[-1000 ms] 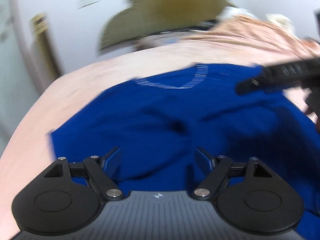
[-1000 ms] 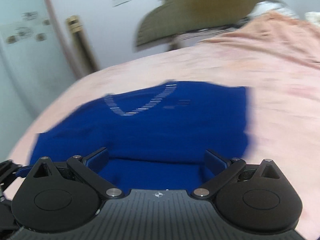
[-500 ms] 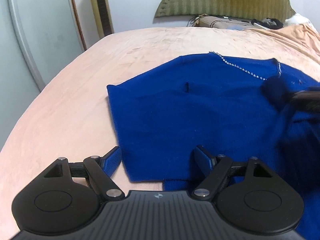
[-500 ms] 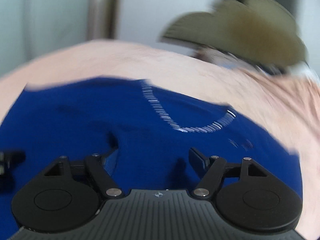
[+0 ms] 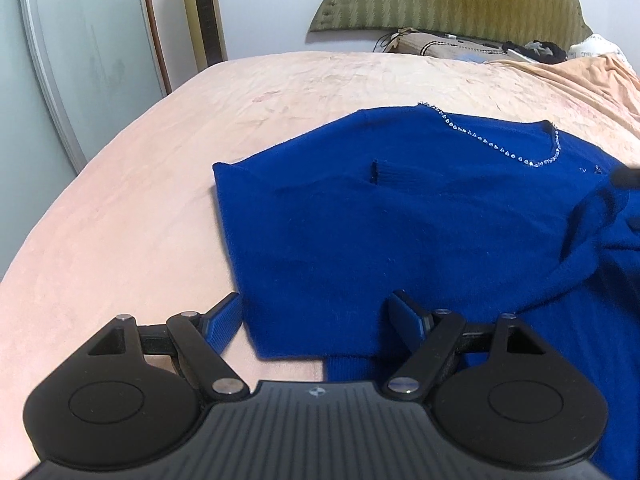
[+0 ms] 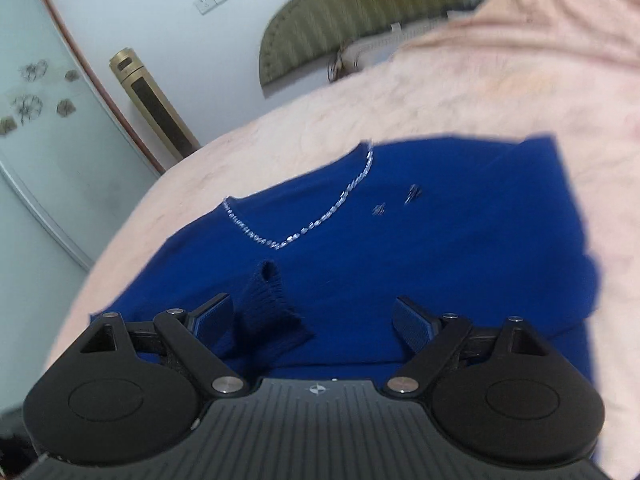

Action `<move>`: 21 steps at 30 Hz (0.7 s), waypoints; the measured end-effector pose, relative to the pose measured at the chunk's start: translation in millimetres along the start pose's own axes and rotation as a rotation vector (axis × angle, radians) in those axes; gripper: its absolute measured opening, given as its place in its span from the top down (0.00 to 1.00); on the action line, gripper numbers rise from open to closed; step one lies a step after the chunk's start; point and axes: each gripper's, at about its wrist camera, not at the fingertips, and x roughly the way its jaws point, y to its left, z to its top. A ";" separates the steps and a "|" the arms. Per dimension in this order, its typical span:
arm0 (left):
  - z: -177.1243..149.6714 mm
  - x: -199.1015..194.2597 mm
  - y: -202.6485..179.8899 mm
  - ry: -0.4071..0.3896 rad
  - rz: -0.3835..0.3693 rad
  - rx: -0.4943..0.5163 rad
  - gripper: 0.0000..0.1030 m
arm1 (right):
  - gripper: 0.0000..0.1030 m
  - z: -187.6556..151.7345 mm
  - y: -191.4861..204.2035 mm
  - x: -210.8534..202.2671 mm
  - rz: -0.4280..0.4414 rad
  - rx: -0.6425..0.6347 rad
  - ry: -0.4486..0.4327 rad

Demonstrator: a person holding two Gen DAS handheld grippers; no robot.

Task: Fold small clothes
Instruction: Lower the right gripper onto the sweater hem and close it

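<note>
Blue sweater point(image 5: 400, 216) spread flat on bed point(image 5: 140, 208), neckline toward headboard. Left claw point(image 5: 316, 316) spread, straddling near left hem corner, pinching nothing. Right claw point(image 6: 312, 316) just reopened wide, folded-in cuff point(image 6: 268, 300) beside its left pad, unpinched. Left claw nearer hem.

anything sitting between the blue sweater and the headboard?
Only bare peach bedsheet between the blue sweater and the pillow under the headboard; clearest in the left wrist view.
</note>
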 end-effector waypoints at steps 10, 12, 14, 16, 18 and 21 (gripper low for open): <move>3.5 -8.9 1.5 -0.036 -0.003 -0.012 0.22 | 0.93 14.2 27.2 -14.8 0.080 -0.114 0.030; 4.5 -8.9 -2.3 -0.043 -0.001 0.006 0.22 | 0.93 20.2 29.1 -38.5 0.120 -0.061 0.022; 4.8 -4.0 -7.3 -0.025 0.009 0.021 0.22 | 0.76 30.1 24.5 -43.5 0.109 -0.003 0.030; 3.5 -4.2 -10.7 -0.027 0.012 0.028 0.22 | 0.42 33.1 14.8 -37.0 -0.020 -0.024 0.036; 1.4 -7.7 -12.3 -0.041 0.018 0.043 0.22 | 0.43 25.2 8.3 -37.9 -0.158 -0.065 0.001; 2.6 -11.3 -11.4 -0.053 0.025 0.041 0.22 | 0.39 9.7 -5.8 -40.5 0.023 -0.017 0.049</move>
